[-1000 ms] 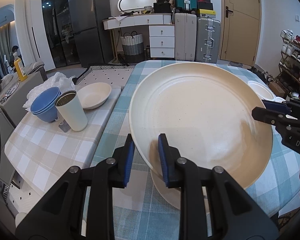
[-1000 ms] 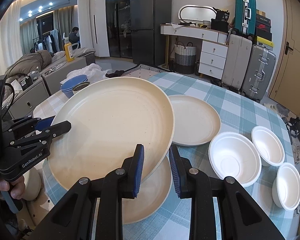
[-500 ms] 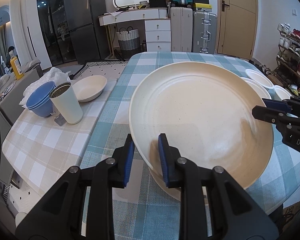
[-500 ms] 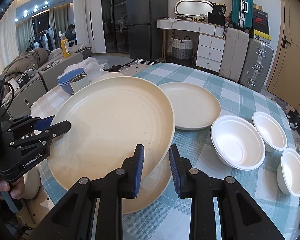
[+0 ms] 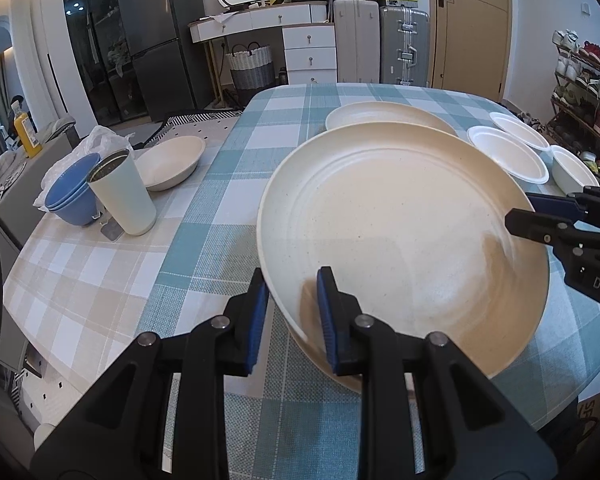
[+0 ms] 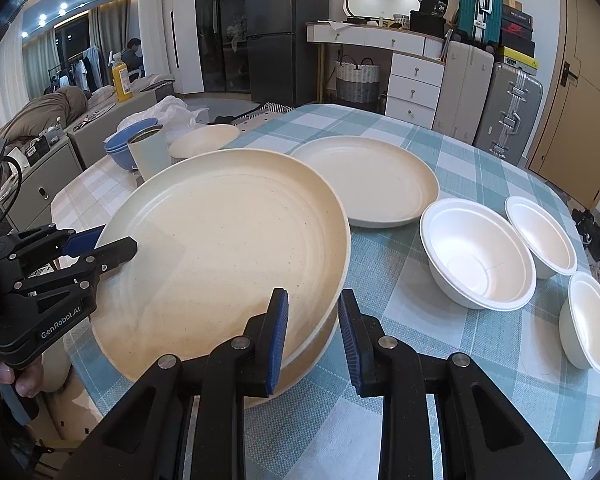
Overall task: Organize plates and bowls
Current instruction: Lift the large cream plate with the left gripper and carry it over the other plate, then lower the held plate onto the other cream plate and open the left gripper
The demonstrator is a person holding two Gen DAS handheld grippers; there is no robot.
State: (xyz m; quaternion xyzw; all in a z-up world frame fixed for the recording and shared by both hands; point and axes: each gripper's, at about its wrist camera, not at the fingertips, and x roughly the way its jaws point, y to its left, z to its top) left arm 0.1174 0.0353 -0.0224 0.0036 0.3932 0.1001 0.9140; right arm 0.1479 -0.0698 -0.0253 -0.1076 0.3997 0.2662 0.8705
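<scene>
Tools, left [image 5: 292, 312] and right [image 6: 312, 332], pinch opposite rims of cream plate [image 5: 400, 240], just above another plate [image 6: 300, 364] on worktop [image 6: 420, 380].

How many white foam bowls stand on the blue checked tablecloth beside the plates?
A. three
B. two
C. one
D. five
A: the right wrist view shows three white bowls side by side on the tablecloth, a large bowl, a farther bowl and a nearer bowl by the table's edge.
</scene>
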